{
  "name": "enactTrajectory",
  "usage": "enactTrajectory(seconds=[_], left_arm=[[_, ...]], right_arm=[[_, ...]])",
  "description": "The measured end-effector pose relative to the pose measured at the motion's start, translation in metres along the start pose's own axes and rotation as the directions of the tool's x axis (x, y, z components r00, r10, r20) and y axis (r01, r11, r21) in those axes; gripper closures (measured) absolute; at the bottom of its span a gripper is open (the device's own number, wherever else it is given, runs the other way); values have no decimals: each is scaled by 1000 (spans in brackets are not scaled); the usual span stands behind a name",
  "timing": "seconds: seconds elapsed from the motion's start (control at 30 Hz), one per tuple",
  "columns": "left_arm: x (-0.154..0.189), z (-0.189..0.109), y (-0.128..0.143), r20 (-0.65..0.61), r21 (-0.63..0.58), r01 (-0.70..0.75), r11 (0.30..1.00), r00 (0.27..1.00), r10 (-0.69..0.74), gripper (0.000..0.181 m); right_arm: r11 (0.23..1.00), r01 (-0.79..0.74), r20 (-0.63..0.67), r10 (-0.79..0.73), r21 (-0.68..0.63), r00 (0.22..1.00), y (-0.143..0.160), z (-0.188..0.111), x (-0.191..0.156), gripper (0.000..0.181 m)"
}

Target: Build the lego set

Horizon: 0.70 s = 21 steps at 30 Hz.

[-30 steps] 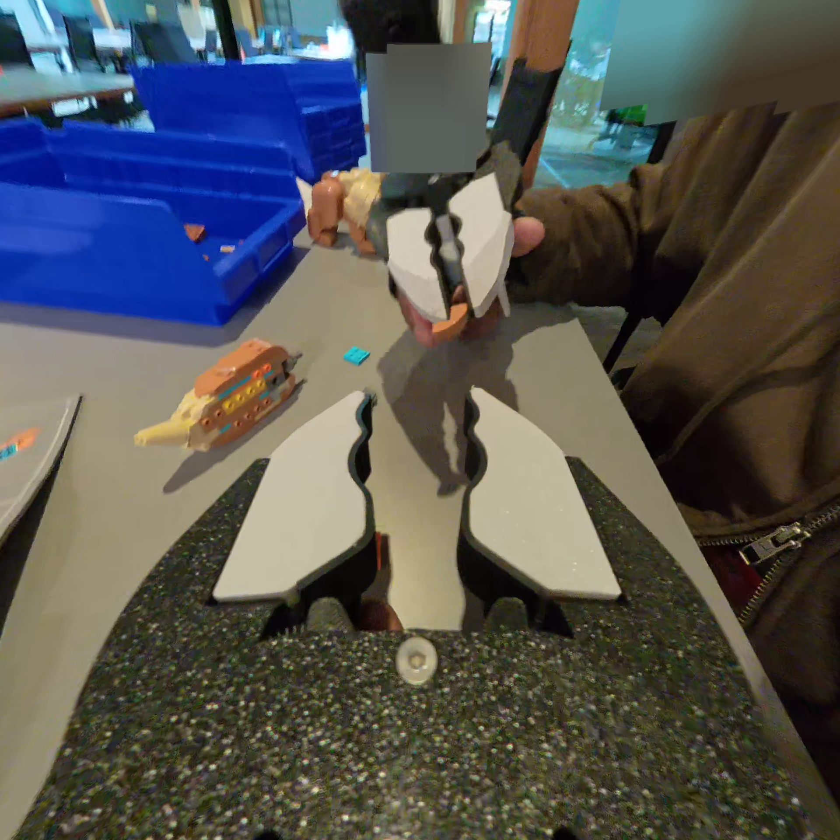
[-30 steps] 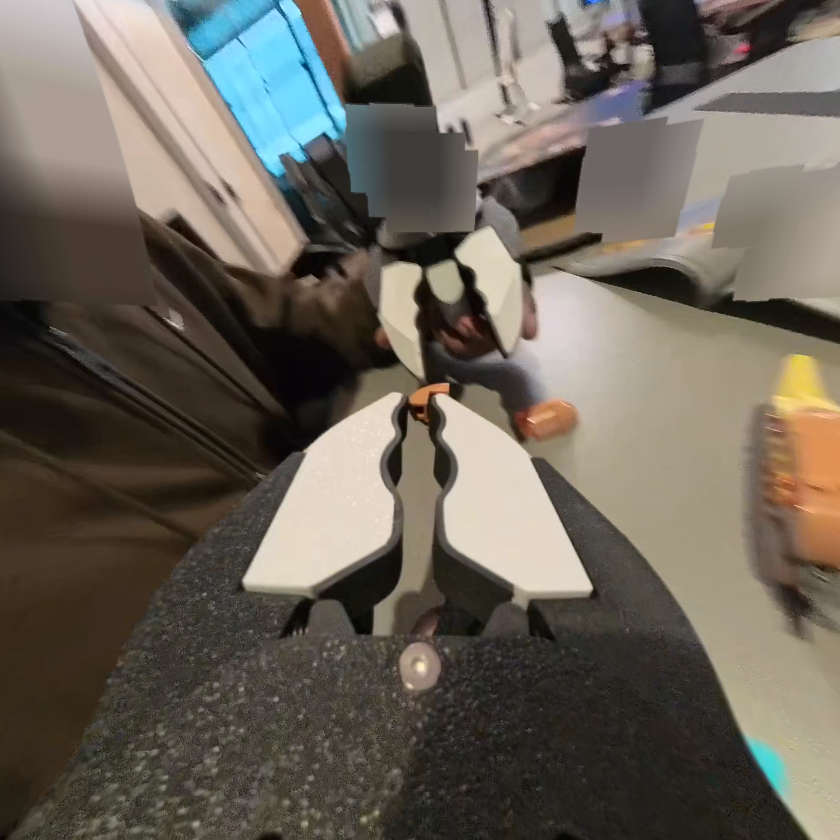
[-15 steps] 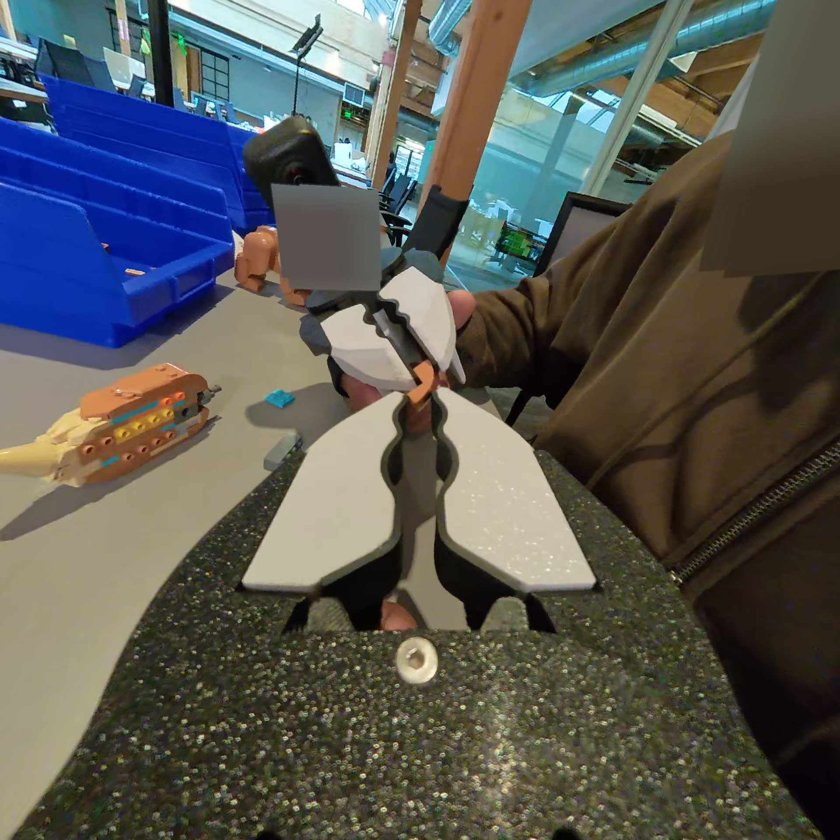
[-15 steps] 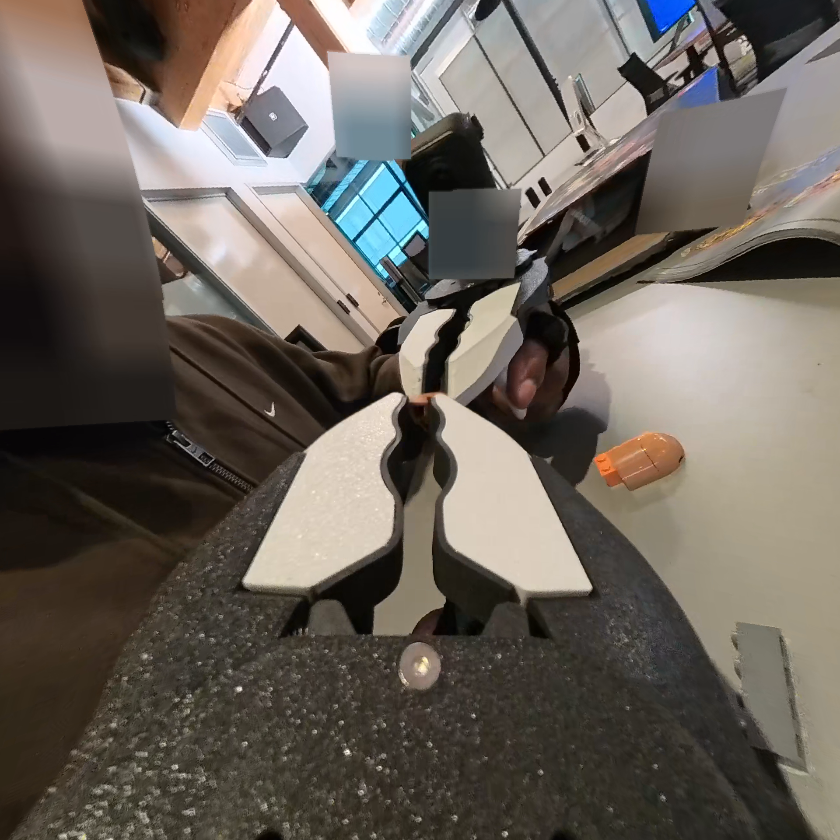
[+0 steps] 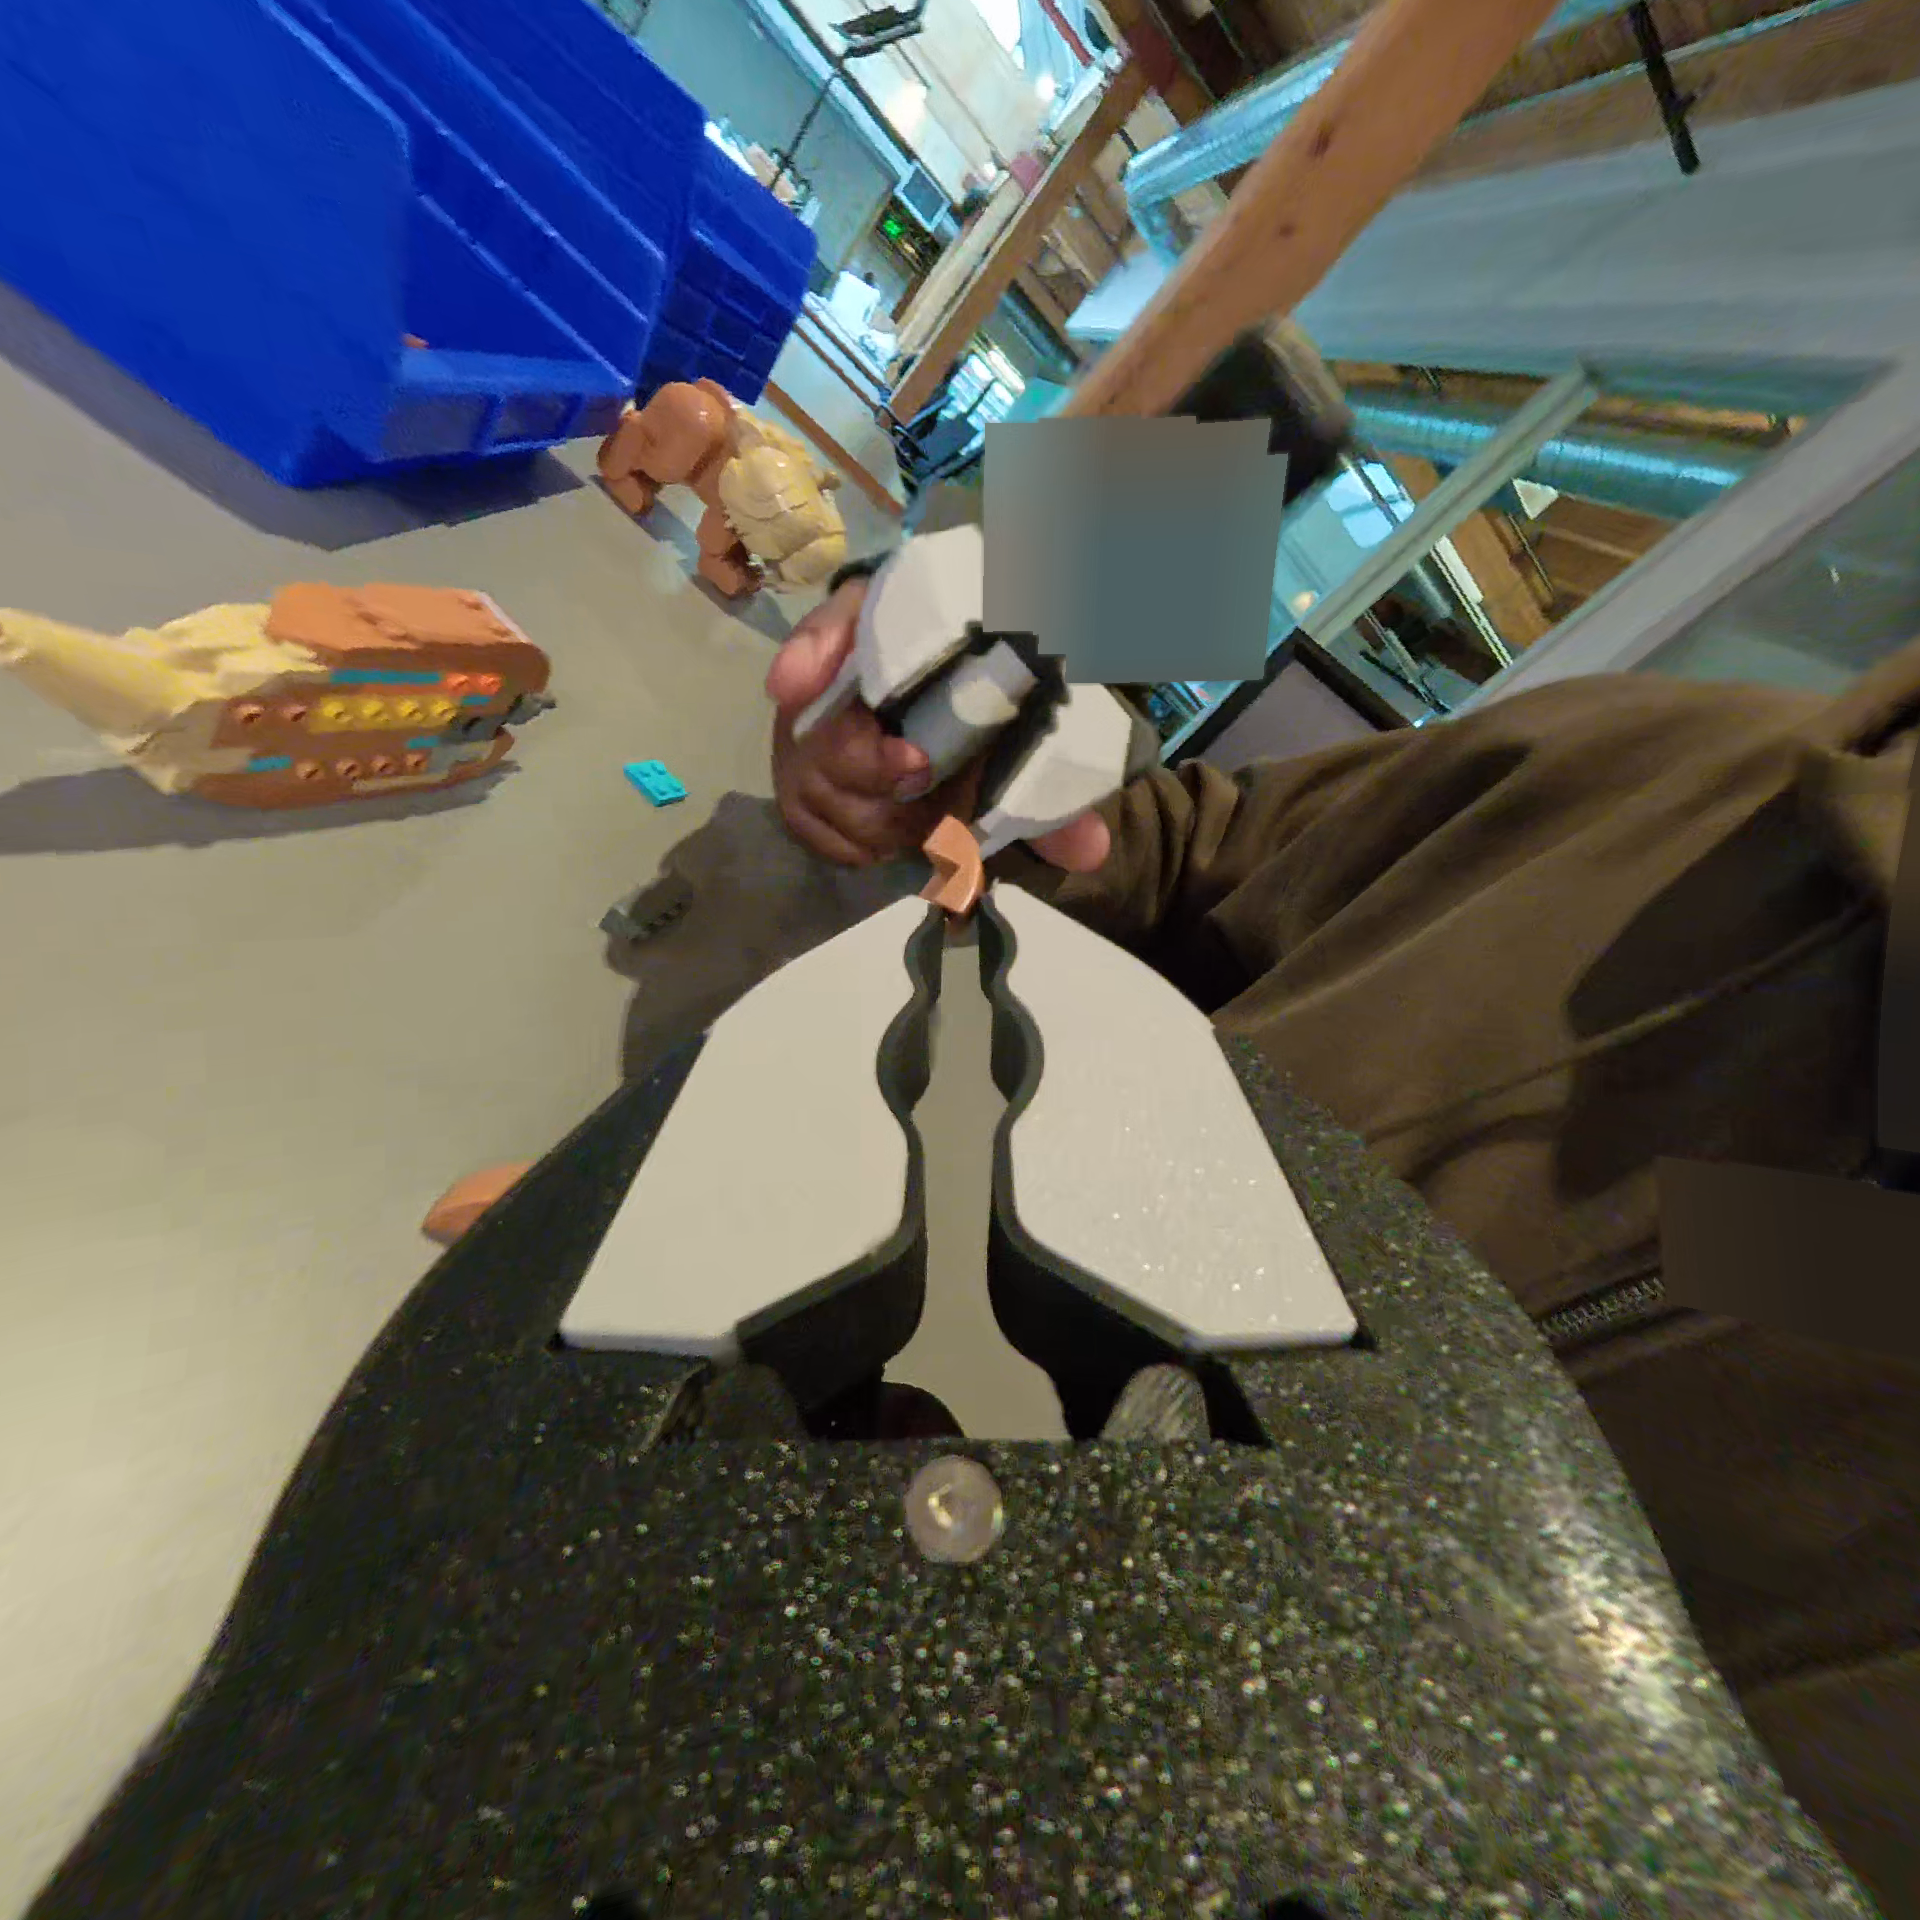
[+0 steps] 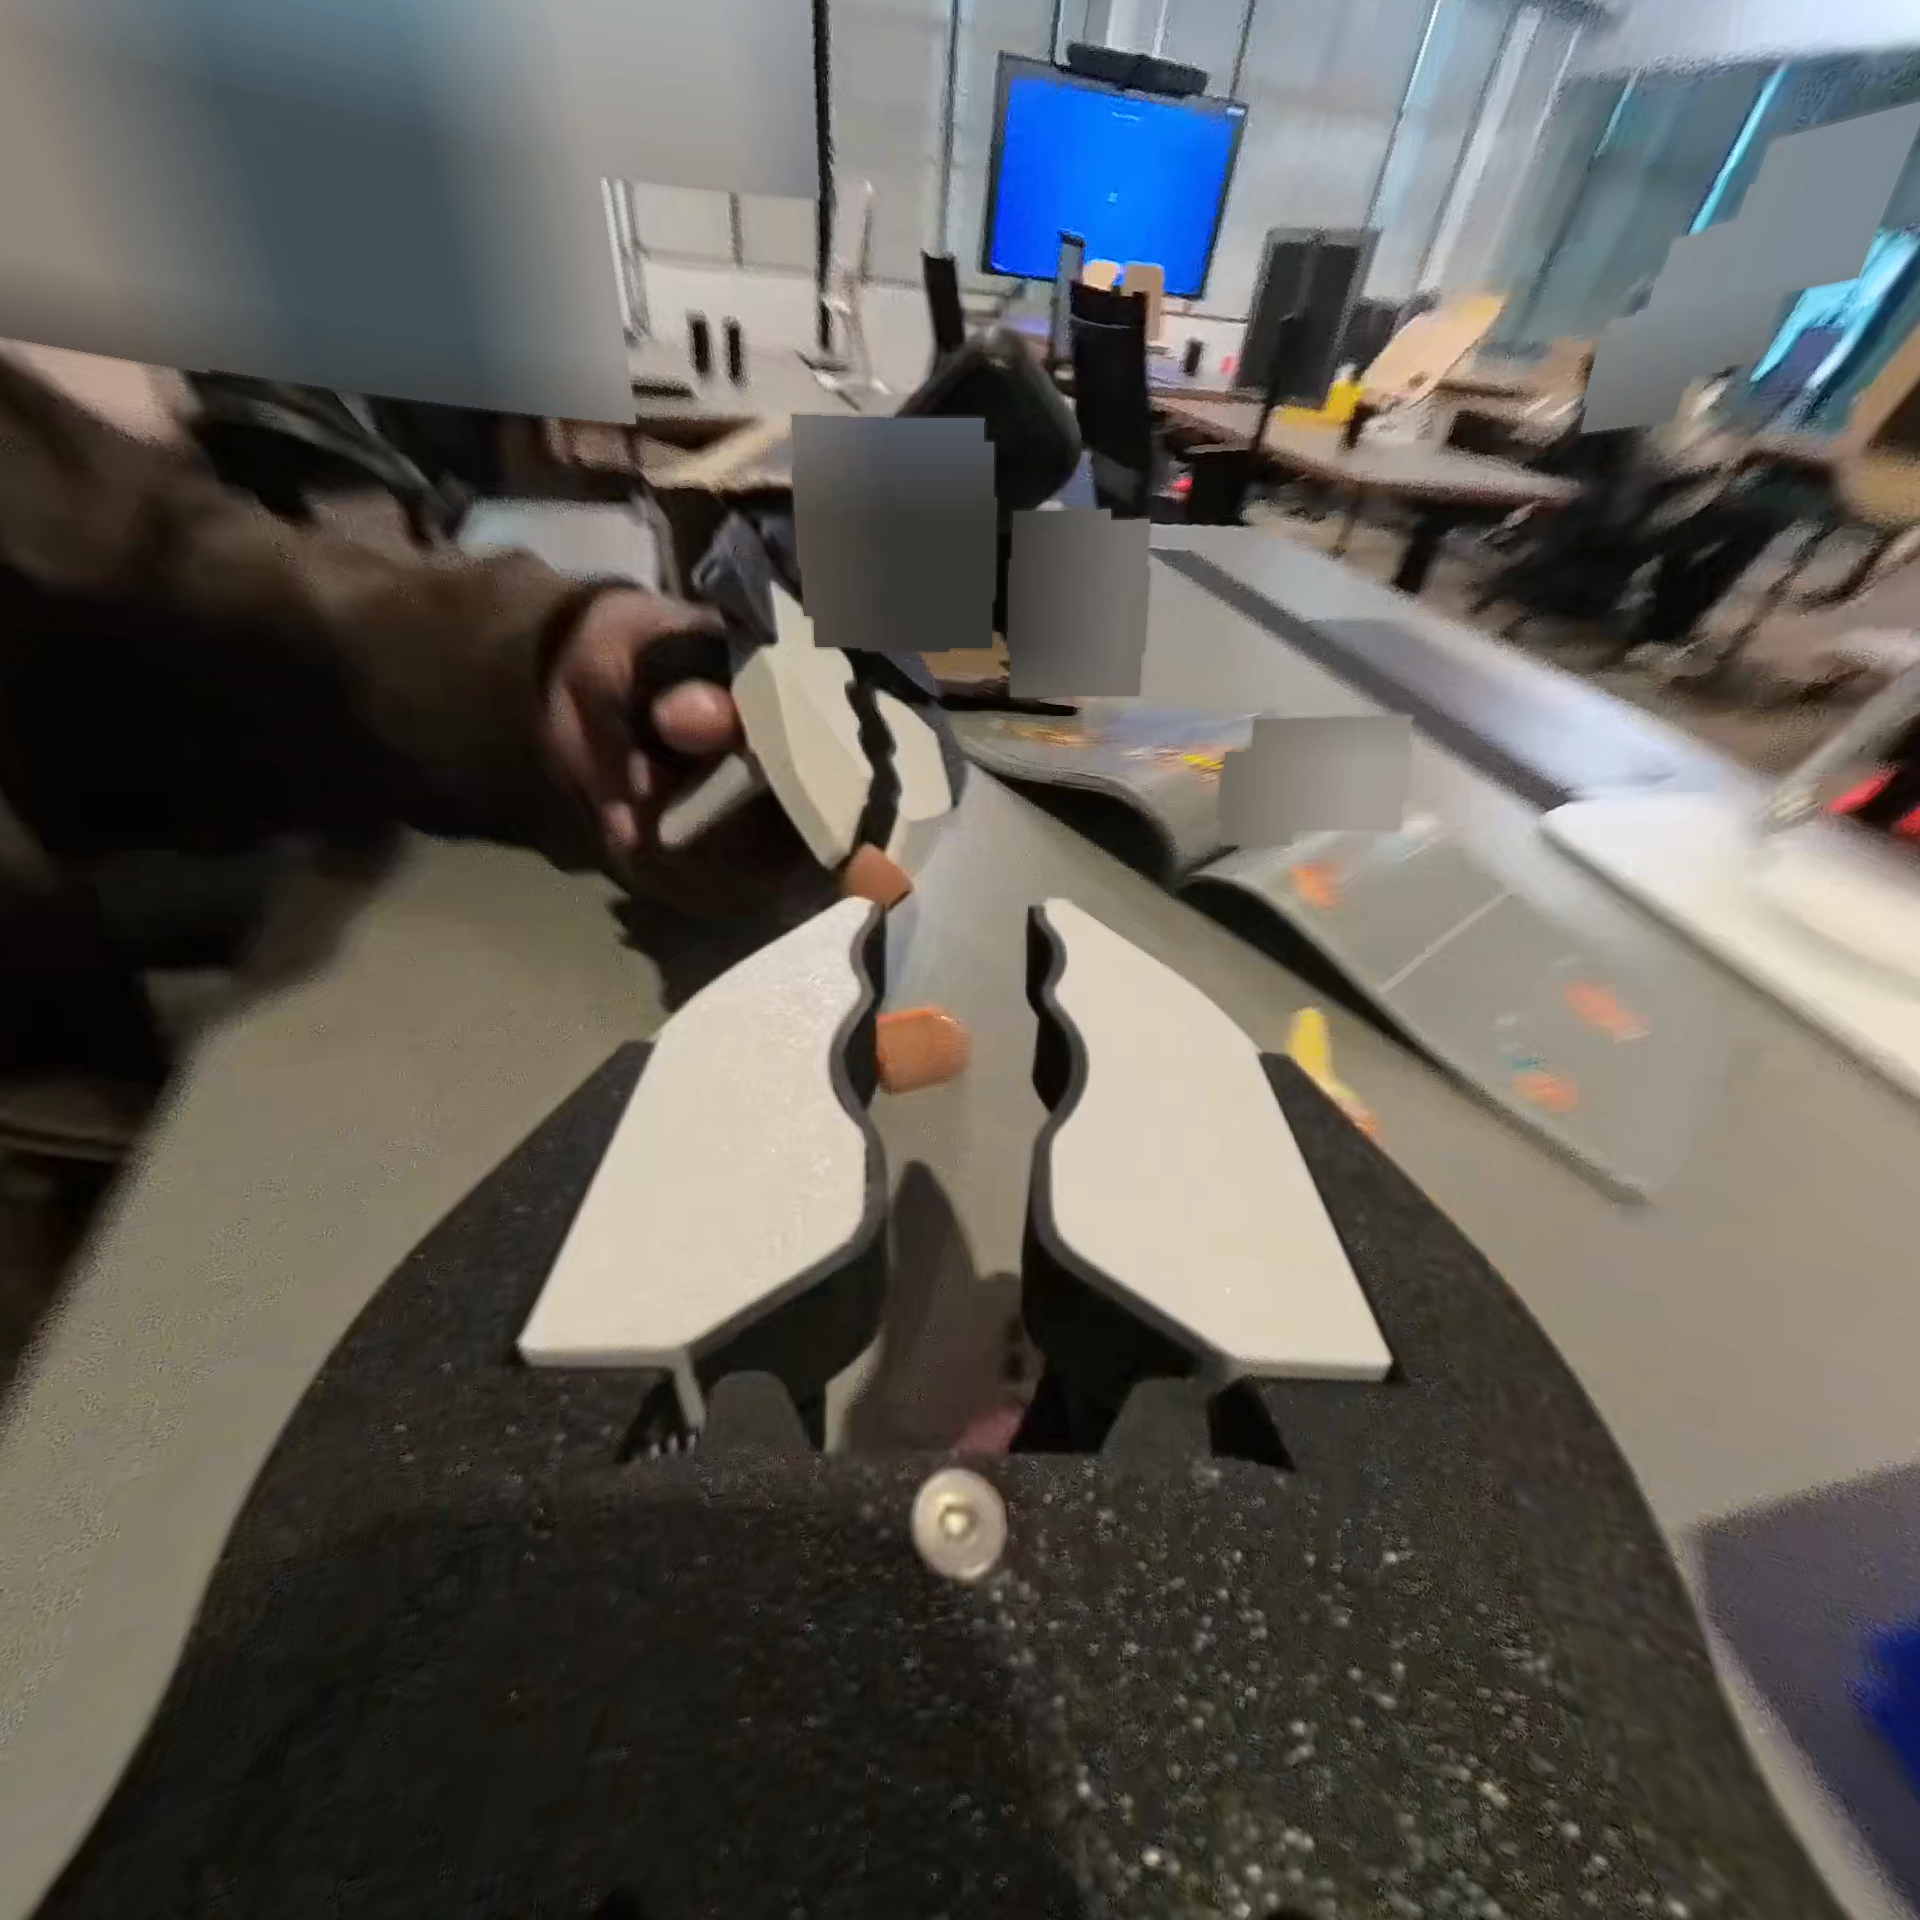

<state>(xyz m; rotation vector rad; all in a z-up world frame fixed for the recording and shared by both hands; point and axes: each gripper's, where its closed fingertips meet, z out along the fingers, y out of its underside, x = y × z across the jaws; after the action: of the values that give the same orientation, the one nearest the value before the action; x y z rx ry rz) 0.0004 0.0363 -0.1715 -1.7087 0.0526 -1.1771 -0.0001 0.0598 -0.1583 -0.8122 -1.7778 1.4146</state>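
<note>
My left gripper (image 5: 951, 916) is shut on a small brown curved lego piece (image 5: 951, 881) and holds it at its fingertips above the grey table (image 5: 260, 1039). My right gripper (image 6: 951, 914) is open and empty, its tips just short of that piece (image 6: 878, 873). In the left wrist view the right gripper (image 5: 896, 784) faces mine with its jaws apart. A tan and brown lego body (image 5: 312, 707) lies on the table to the left. A brown and tan lego figure (image 5: 727, 488) stands farther back.
Blue bins (image 5: 364, 208) stand at the back left. A teal plate (image 5: 655, 781), a dark grey piece (image 5: 649, 914) and a rounded brown piece (image 6: 920, 1049) lie loose on the table. An open instruction booklet (image 6: 1403, 935) lies to the right. The person's brown sleeve (image 5: 1455, 935) is close by. Left and right tips are no more than a few centimetres apart. Left tips and right tips are each some 15 centimetres from the teal plate (image 5: 655, 781).
The right gripper held the brown piece and brought it to the left gripper. The left gripper shut on it and the right gripper has opened and let go.
</note>
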Motion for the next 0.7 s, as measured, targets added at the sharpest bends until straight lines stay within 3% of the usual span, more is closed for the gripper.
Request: enactTrajectory(seconds=[0.13,0.3,0.47,0.7], left_arm=[[-8,-1,-1,31,20,111,994,993,-112,175],[-13,-2,-3,41,65,223,973,973,-226,175],[-15,-3,-1,65,65,251,966,965,-256,175],[-20,-3,1,79,78,292,953,951,-298,175]], right_arm=[[957,284,-99,-289,-65,952,4,9,-3,150],[862,478,-142,-501,-170,854,16,24,-9,149],[820,523,-205,-567,-232,798,18,29,-2,151],[771,568,-198,-628,-289,752,24,32,-3,158]])
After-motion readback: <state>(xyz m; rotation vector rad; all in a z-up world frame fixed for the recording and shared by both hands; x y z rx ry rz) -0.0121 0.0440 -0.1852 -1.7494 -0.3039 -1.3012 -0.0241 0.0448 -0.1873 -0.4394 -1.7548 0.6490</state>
